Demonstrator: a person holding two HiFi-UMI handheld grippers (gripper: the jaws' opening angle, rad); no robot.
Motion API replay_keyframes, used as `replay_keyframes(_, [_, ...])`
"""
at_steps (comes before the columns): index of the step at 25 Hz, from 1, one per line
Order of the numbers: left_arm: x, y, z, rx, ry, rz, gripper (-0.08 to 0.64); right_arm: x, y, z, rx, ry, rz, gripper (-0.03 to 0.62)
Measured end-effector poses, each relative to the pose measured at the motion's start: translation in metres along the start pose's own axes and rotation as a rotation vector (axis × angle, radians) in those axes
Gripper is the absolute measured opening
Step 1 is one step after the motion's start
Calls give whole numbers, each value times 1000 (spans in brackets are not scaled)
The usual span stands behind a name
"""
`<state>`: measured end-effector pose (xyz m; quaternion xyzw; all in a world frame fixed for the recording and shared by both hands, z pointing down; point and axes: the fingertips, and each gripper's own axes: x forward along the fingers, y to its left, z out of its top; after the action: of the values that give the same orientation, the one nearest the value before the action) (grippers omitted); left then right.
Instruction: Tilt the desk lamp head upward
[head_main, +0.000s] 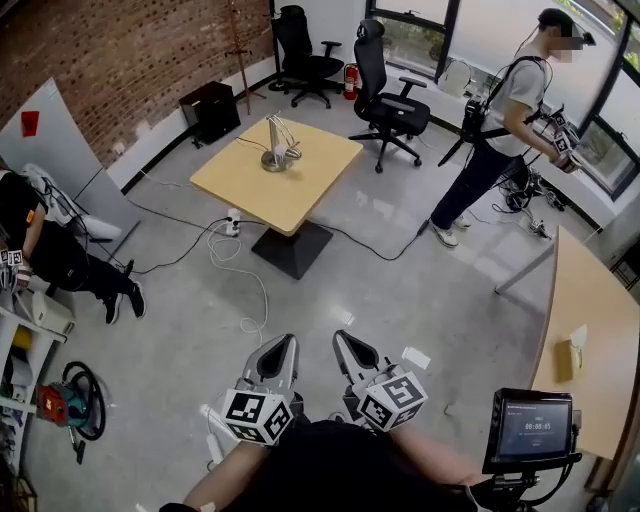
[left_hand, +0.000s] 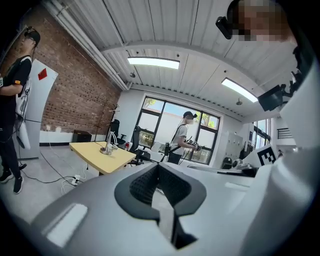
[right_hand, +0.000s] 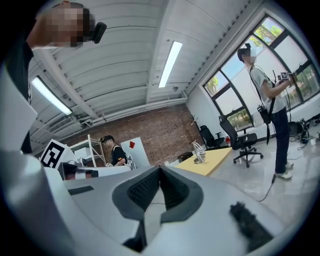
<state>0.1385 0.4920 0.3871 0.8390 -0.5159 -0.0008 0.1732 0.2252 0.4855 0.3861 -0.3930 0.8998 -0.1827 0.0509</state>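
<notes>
Left hand-held gripper (head_main: 283, 346) and right hand-held gripper (head_main: 345, 346) were both shut and empty, well apart from the desk lamp (head_main: 277, 148) on the yellow surface (head_main: 310, 185), so arriving with jaws closed could shove or topple it rather than tilt its head.

Open floor (head_main: 400, 290) ahead to table (head_main: 300, 185); cable (head_main: 267, 300) loops across path.
</notes>
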Motion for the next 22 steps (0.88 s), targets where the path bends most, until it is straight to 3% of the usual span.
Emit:
replay_keyframes(9, [61,77,25,-62,-13,-56,8,80,-27,1,-36,38,-90,5])
replay_keyframes(22, [114,232,63,-140,-2,-76,7,227,-29,-2,-30,95,-145,5])
